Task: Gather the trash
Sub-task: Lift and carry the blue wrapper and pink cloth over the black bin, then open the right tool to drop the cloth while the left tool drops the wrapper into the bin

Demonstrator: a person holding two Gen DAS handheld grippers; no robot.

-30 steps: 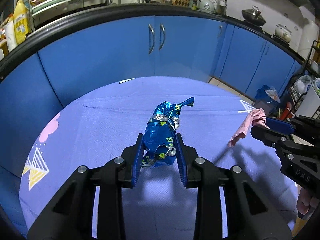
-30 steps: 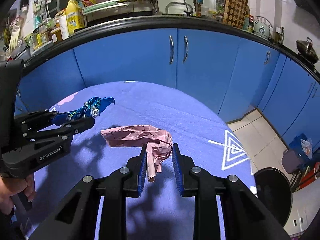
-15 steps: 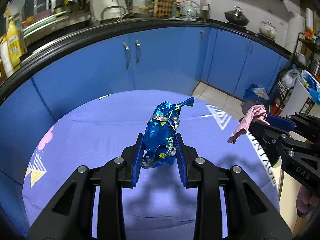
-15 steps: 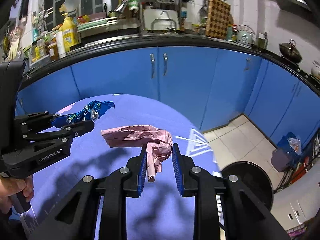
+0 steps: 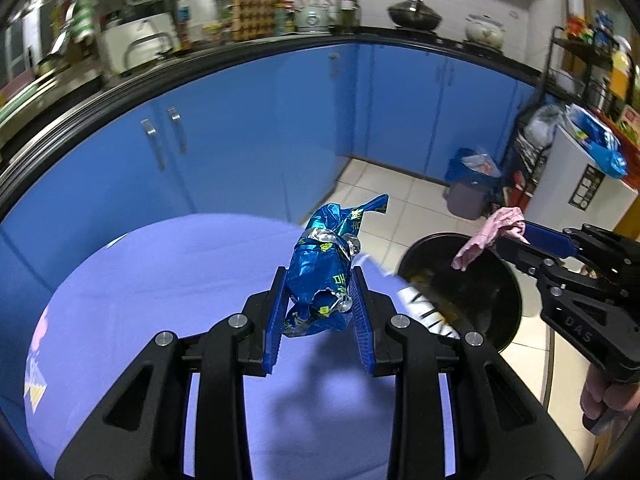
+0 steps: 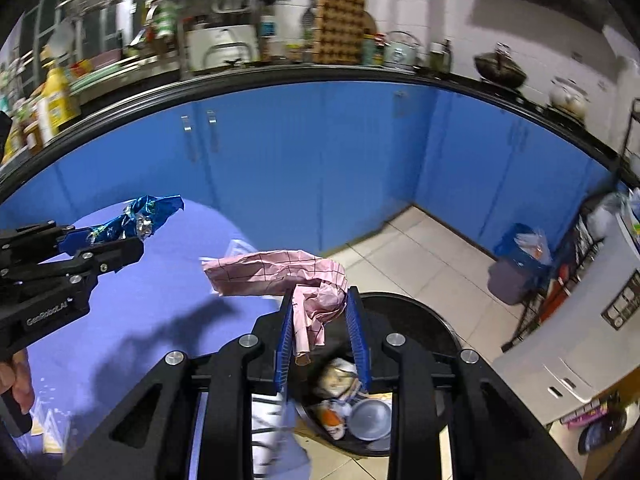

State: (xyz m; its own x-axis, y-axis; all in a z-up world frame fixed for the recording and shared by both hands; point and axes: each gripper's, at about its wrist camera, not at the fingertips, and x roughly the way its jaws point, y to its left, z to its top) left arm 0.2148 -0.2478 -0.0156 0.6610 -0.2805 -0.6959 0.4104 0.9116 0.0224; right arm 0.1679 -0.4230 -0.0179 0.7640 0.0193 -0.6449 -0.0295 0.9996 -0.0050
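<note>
My left gripper (image 5: 320,280) is shut on a crumpled blue foil wrapper (image 5: 324,272) and holds it in the air above the right edge of the purple table (image 5: 160,280). My right gripper (image 6: 320,304) is shut on a crumpled pink checked paper (image 6: 276,272) and holds it over the round black trash bin (image 6: 420,320) on the floor. The bin (image 5: 492,304) holds several pieces of trash. The left gripper with the wrapper (image 6: 132,220) shows at the left of the right wrist view. The right gripper with the pink paper (image 5: 484,236) shows at the right of the left wrist view.
Blue kitchen cabinets (image 5: 280,128) run behind the table under a cluttered counter. A small grey bin with a blue bag (image 5: 468,188) stands in the far corner of the tiled floor. A white appliance (image 5: 576,196) and a rack stand at the right.
Both grippers have swung to the right with their trash, off the middle of the table. The black bin has come into view under the right gripper.
</note>
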